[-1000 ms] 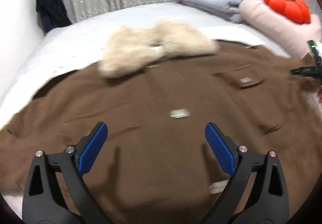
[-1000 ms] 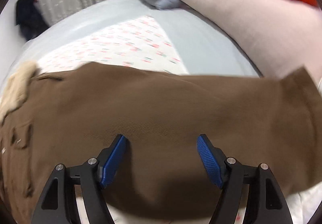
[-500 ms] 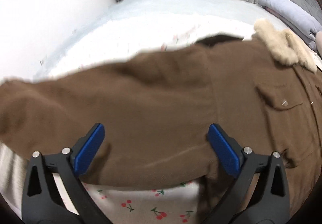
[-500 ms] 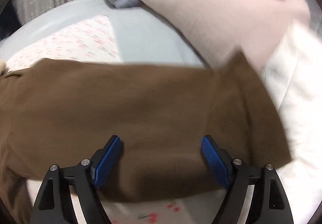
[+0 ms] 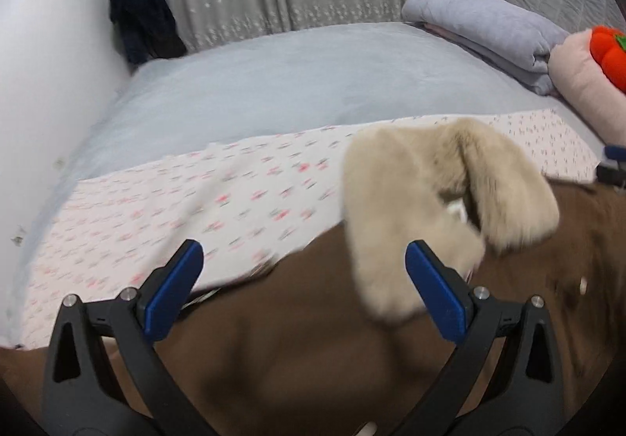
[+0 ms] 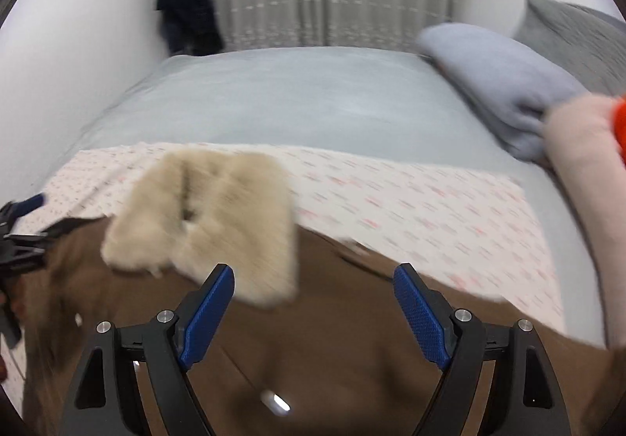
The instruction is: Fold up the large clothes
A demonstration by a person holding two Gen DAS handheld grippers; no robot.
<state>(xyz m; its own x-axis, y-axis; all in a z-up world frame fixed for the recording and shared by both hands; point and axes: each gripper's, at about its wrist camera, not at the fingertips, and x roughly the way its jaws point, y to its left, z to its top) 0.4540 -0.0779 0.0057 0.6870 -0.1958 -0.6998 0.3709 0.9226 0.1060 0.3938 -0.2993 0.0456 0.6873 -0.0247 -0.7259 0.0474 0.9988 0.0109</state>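
A brown coat (image 5: 313, 350) with a beige fur collar (image 5: 391, 201) lies spread flat on the bed. My left gripper (image 5: 301, 252) hovers open above the coat's top edge, just left of the collar, with nothing between its blue pads. In the right wrist view the coat (image 6: 332, 338) fills the bottom and the collar (image 6: 219, 209) lies left of centre. There my right gripper (image 6: 313, 271) hangs open over the coat's edge just right of the collar, holding nothing. Each gripper shows at the other view's rim: the right gripper (image 5: 612, 166) and the left gripper (image 6: 19, 224).
Under the coat lies a cherry-print sheet (image 5: 195, 209) on a grey bedcover (image 5: 293, 76). At the right are a folded grey-blue quilt (image 5: 489, 25), a pink pillow (image 5: 579, 83) and an orange plush (image 5: 610, 48). A dark garment (image 5: 137, 13) hangs by the white wall, before grey curtains.
Both grippers have left the sleeves and come in toward the collar, a little higher than before. The left view swung out over the left sleeve and back. The right jaws stand slightly wider.
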